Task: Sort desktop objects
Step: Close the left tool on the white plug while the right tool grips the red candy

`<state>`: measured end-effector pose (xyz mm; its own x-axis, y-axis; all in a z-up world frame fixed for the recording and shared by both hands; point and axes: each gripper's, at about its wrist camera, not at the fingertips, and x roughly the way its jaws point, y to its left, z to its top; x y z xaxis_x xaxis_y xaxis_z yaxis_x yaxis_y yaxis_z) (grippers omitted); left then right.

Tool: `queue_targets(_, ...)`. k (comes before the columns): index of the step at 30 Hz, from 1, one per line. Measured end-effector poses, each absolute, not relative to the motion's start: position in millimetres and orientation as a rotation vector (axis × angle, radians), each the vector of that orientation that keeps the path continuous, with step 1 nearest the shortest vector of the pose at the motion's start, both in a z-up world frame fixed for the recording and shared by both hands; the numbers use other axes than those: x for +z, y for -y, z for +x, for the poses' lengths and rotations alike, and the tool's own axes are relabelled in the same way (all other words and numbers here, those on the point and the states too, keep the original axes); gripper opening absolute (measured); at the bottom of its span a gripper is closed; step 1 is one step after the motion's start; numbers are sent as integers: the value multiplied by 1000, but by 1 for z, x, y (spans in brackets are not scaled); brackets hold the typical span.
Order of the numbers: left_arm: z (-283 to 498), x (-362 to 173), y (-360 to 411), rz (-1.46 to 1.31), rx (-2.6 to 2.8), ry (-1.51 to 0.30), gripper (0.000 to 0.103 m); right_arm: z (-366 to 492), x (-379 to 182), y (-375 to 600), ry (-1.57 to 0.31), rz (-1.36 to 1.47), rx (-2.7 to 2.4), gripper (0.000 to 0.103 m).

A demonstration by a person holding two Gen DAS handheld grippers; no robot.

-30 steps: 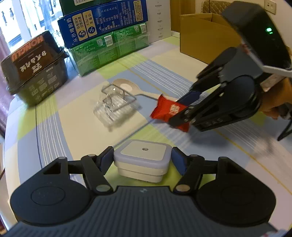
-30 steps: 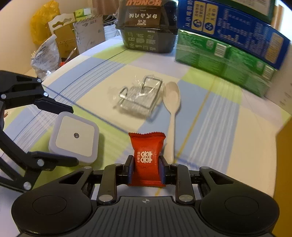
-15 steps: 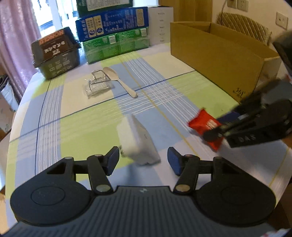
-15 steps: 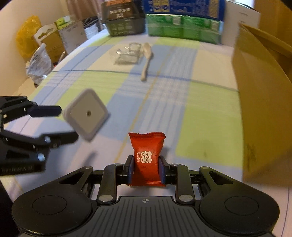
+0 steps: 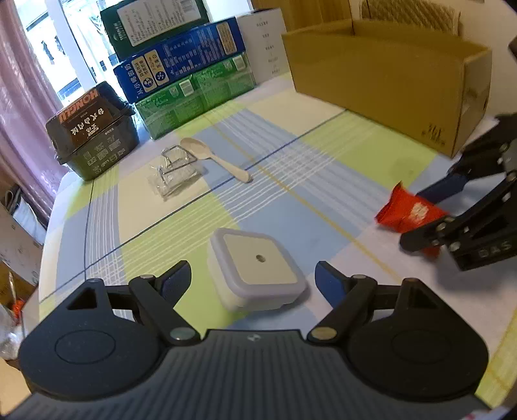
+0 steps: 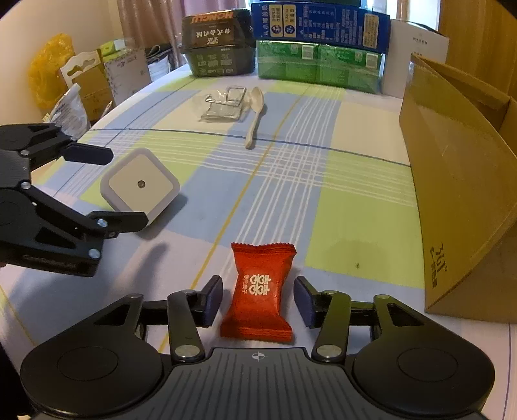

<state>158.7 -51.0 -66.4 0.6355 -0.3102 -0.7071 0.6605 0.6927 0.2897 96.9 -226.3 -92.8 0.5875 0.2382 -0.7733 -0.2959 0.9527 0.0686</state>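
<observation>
The left gripper (image 5: 253, 278) stood spread, its blue pads clear on either side of the white square night light (image 5: 257, 266), which lay flat on the table (image 5: 323, 155); the right gripper (image 6: 258, 300) was likewise spread, the red candy packet (image 6: 260, 290) lying between its pads and touching neither; both things looked set down near the front edge of the table, the packet just beside the open cardboard box (image 6: 458, 181).

Judged from this, two things had been brought forward and released, though neither was inside the box; farther back, the white spoon (image 6: 255, 113) and the clear plastic packet with a wire clip (image 6: 224, 103) lay touching each other and apparently untouched, so roughly half the sorting seemed left.

Counted: one night light, one candy packet, one spoon, one clip packet, one cardboard box; at the far edge one dark HONGLU container (image 6: 218, 48), one blue carton (image 6: 318, 24) stacked on green cartons (image 6: 318, 63) whose number was unclear, and one white box (image 6: 416, 55).
</observation>
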Motion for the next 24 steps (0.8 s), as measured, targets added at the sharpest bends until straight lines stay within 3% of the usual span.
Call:
queue_targets(9,153,-93,73,709,-493,-611,79,99,-97,231,-865,-54,307,47)
queue_targets(11,154,-97,74,714,-466,-611,76,98,-97,233,-860,-49,303,47)
queue_targets(13,155,-98,74,701,-438,-613,64,97,-97,234,-856,-48,304,47)
queue_targets(21,154,-92,68,637,-417,-640,62,96,-98,228,-857,-74,328,46)
queue_targets(24,147,-82,61,519,-429,-696,62,94,-97,225,-857,-93,329,32)
